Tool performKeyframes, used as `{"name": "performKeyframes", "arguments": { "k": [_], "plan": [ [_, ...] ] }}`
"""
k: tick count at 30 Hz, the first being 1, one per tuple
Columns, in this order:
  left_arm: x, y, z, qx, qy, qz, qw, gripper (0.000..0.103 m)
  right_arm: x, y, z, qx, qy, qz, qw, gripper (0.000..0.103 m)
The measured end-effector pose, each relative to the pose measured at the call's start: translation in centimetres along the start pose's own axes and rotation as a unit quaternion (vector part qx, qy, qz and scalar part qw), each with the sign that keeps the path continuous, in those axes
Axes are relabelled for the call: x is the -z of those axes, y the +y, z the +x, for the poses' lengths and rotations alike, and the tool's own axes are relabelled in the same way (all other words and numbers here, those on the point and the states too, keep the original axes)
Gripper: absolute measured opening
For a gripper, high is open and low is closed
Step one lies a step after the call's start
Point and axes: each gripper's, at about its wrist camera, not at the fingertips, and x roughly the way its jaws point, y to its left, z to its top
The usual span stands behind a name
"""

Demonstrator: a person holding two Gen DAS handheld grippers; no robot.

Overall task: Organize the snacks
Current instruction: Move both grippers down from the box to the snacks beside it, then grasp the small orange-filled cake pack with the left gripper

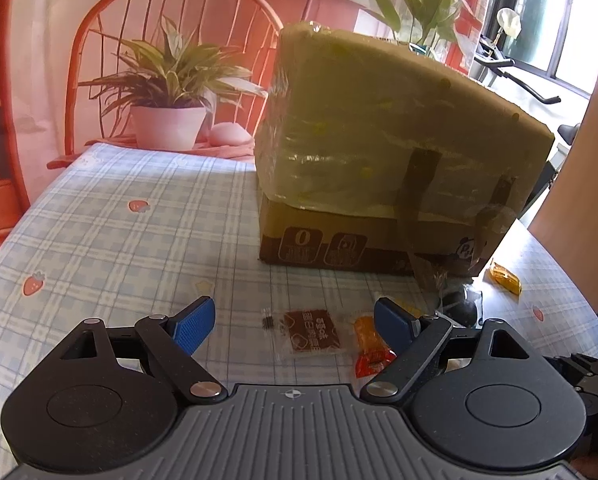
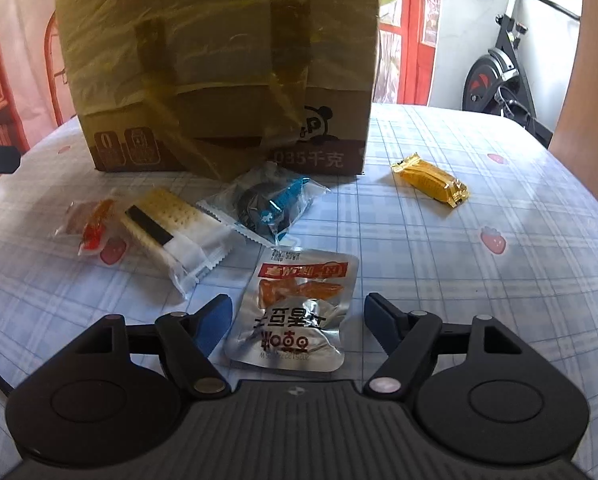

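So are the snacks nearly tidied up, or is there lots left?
Lots left. Nothing looks sorted yet: the cracker pack, blue cookie packet and yellow snack lie loose on the tablecloth before the cardboard box. Nothing is held: the right gripper is open around the silver pouch, the left gripper open over a brown packet.
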Motion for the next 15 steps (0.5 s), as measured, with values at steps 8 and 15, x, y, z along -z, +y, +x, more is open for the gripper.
{"name": "performKeyframes", "arguments": {
  "k": [8,15],
  "plan": [
    [0.4,-0.1,0.2,0.002,0.009,-0.002,1.0,0.088,-0.7,-0.7,0.5,-0.01,-0.002,-0.005,1.0,0.061],
    [0.7,-0.3,0.7,0.008,0.019,-0.001,0.9998,0.088,-1.0,-1.2,1.3,-0.018,-0.018,-0.015,1.0,0.06]
  ]
}}
